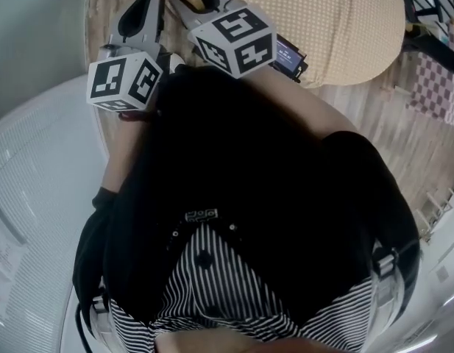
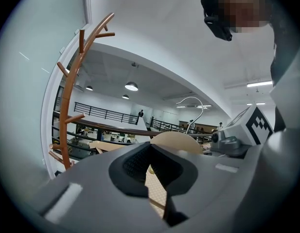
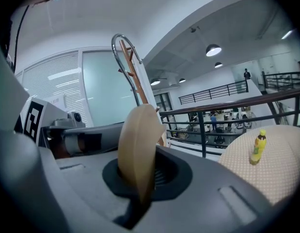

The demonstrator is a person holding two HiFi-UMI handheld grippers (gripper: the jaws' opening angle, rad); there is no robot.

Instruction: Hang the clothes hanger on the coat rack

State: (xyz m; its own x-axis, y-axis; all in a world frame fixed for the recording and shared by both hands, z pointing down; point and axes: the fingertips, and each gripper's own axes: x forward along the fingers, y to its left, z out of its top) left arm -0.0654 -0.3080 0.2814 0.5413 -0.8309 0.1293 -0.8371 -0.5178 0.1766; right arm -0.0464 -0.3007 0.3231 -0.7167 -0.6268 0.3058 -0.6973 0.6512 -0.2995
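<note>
A wooden clothes hanger (image 3: 137, 144) stands edge-on between my right gripper's (image 3: 140, 176) jaws, which are shut on it. Its metal hook (image 3: 121, 47) rises above them. The brown coat rack (image 3: 136, 79) with short pegs stands just behind the hook. In the left gripper view the rack (image 2: 68, 110) curves up at the left, well apart from the hook (image 2: 193, 106). My left gripper (image 2: 150, 152) has its pad tips closed on the near end of the hanger's body (image 2: 178, 139). In the head view both marker cubes (image 1: 122, 81) (image 1: 235, 40) sit at the top, and the jaw tips are hidden.
A round beige dotted table (image 1: 337, 28) lies ahead on the right, with a yellow bottle (image 3: 258, 147) on it. A dark railing (image 3: 222, 108) runs behind. A white wall and glass panel (image 3: 98, 86) stand beside the rack. My dark-clothed torso (image 1: 241, 219) fills the head view.
</note>
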